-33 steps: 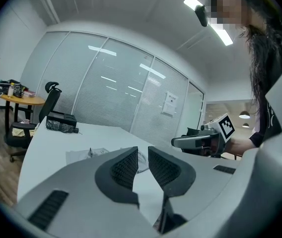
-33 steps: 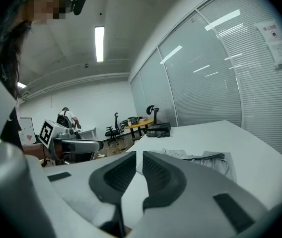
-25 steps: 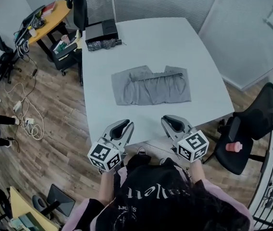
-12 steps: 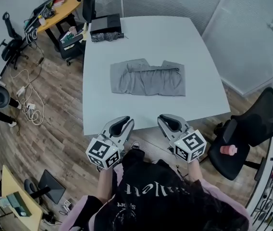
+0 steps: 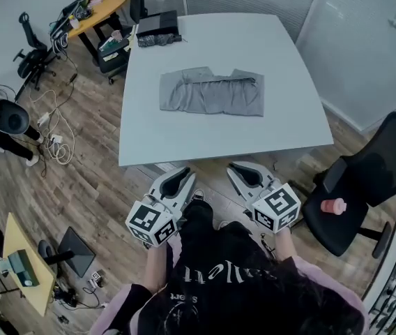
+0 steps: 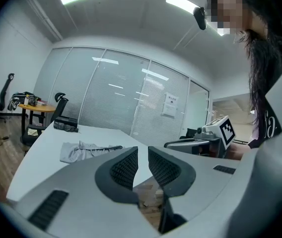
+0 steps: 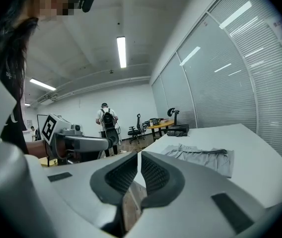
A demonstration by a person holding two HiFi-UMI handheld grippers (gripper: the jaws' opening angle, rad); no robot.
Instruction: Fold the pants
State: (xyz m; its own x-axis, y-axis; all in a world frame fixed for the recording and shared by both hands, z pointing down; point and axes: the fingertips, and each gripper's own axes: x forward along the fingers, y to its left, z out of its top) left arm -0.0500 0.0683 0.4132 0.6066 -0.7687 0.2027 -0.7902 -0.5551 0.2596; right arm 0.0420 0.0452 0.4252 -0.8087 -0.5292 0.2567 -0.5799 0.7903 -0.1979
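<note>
Pants on table, well beyond left gripper, right gripper.

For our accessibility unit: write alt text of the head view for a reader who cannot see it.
Grey pants lie folded on a white table, seen from above. Short of its near edge, a person holds the left hand-held gripper and right hand-held gripper over wood floor, both empty.

Pants at centre of table
</note>
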